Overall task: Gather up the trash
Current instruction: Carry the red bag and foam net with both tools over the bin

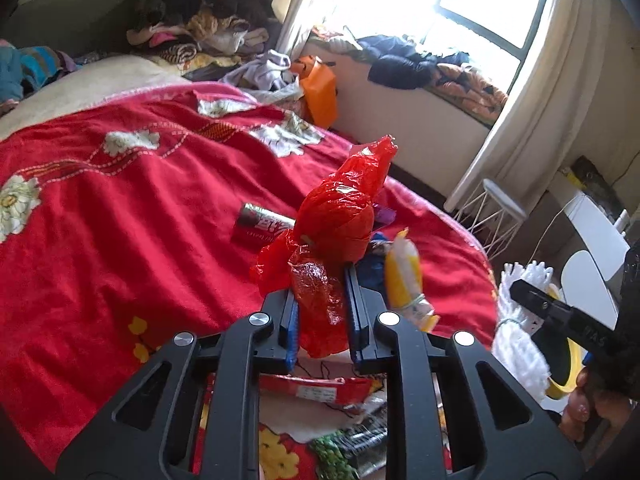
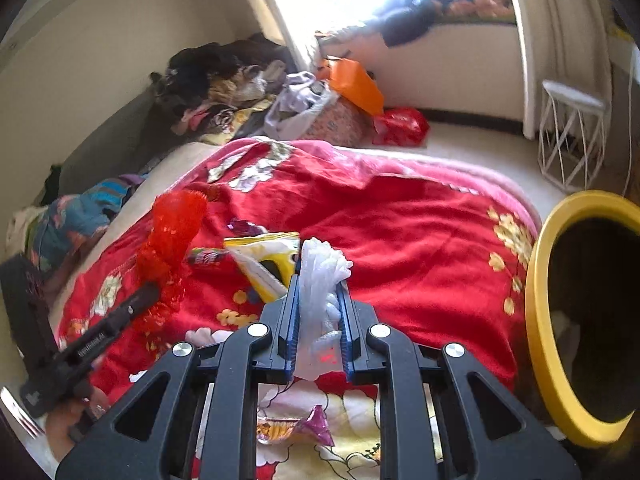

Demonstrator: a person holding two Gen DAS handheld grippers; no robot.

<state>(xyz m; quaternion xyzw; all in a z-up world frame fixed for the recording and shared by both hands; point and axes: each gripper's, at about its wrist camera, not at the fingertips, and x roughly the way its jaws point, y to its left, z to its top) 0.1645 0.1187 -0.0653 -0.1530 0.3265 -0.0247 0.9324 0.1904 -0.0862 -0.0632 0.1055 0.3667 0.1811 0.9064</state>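
Observation:
My left gripper (image 1: pixel 320 280) is shut on a crumpled red plastic bag (image 1: pixel 340 216), held above the red flowered blanket (image 1: pixel 120 220); the bag also shows in the right wrist view (image 2: pixel 172 236). My right gripper (image 2: pixel 318 288) is shut on a white foam net wrapper (image 2: pixel 320 276), which also shows in the left wrist view (image 1: pixel 516 320). A yellow-rimmed bin (image 2: pixel 540 320) stands just right of the right gripper. A yellow and white snack packet (image 2: pixel 264 260), a dark red wrapper (image 1: pixel 260 226) and a purple-ended candy wrapper (image 2: pixel 296 428) lie on the blanket.
A pile of clothes (image 1: pixel 200 20) lies at the head of the bed. An orange bag (image 1: pixel 318 88) and a red bag (image 2: pixel 400 126) lie on the floor by the window seat. A white wire stool (image 2: pixel 570 136) stands near the curtain.

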